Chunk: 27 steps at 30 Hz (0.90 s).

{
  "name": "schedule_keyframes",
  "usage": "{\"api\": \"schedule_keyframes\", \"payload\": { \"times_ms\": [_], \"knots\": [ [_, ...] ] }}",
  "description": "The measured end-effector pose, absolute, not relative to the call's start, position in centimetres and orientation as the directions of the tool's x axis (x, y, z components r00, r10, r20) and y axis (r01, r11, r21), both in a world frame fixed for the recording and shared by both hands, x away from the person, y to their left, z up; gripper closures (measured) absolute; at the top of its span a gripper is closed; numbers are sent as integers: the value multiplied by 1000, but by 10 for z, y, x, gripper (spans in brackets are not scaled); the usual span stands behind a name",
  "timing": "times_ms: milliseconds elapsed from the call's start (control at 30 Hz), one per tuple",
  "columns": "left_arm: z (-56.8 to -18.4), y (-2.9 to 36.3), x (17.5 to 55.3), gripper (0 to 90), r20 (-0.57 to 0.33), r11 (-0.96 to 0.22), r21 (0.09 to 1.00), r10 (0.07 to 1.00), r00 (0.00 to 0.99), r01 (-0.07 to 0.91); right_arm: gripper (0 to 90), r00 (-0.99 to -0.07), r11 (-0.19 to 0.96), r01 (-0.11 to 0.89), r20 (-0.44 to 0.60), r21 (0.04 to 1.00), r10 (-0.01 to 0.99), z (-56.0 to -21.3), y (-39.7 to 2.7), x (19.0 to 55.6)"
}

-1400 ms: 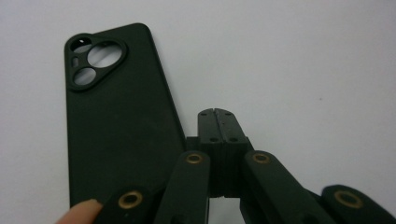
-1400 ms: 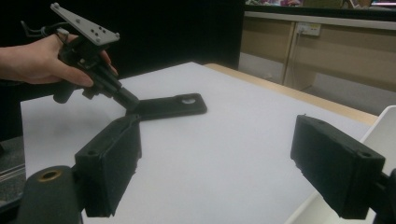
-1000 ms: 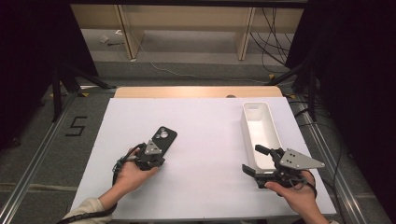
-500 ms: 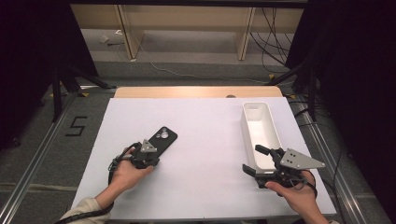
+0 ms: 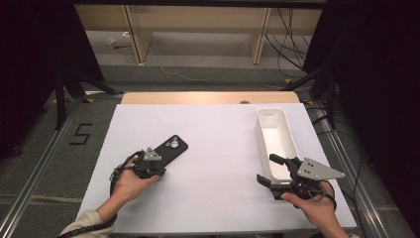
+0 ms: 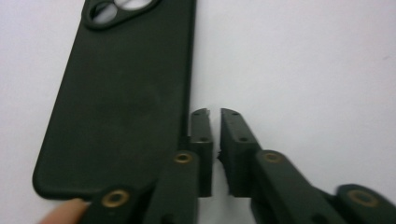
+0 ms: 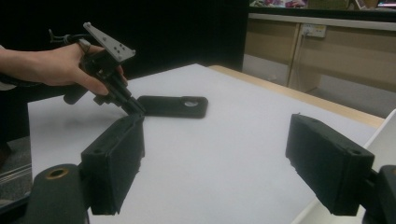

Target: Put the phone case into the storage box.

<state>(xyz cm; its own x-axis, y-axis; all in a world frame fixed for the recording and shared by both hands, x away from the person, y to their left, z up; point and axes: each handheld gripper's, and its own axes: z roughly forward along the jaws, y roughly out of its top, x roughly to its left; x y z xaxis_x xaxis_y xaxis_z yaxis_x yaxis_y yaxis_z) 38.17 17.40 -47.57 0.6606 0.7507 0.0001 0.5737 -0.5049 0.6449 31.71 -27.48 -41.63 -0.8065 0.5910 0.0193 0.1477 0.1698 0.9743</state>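
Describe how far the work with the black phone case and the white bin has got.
Nothing looks done: the phone case lies flat on the table and the white bin is empty. In hand: the left gripper, nearly shut, sits at the case's edge, gripping nothing. Left: grasp, carry, probably bin it. The right gripper waits open.

Open tabletop (image 5: 218, 148) between case (image 5: 168, 149); bin (image 5: 275, 134)

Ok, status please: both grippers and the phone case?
Left gripper nearly shut, empty, beside phone case. Right gripper open, near white bin. Case flat, unobstructed.

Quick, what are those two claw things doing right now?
Left gripper: fingers just opening a crack, empty, beside the black phone case.
Right gripper: fingers wide open, empty, next to the white bin.
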Motion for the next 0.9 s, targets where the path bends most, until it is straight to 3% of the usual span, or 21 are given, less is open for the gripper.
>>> {"api": "schedule_keyframes", "payload": {
  "times_ms": [67, 200, 233, 300, 400, 900],
  "knots": [
    [-472, 173, 382, 694, 6, -503, 657, 749, 662, 562, 218, -808, 171, 150, 22, 974, 588, -417, -275, 317],
    [-460, 172, 391, 392, 60, -521, 674, 745, 665, 524, 218, -807, 167, 150, 23, 974, 590, -416, -275, 318],
    [-459, 172, 395, 392, 61, -528, 665, 743, 666, 529, 218, -807, 167, 150, 23, 974, 590, -416, -275, 318],
    [-457, 173, 403, 252, 77, -551, 640, 739, 669, 536, 216, -805, 167, 154, 26, 974, 593, -416, -275, 318],
    [-458, 173, 417, 144, 79, -575, 599, 735, 673, 557, 212, -803, 170, 152, 21, 974, 596, -416, -274, 318],
    [-461, 165, 449, 127, 139, -697, 442, 676, 724, 565, 206, -803, 170, 153, 22, 973, 596, -417, -274, 319]
  ]
}}
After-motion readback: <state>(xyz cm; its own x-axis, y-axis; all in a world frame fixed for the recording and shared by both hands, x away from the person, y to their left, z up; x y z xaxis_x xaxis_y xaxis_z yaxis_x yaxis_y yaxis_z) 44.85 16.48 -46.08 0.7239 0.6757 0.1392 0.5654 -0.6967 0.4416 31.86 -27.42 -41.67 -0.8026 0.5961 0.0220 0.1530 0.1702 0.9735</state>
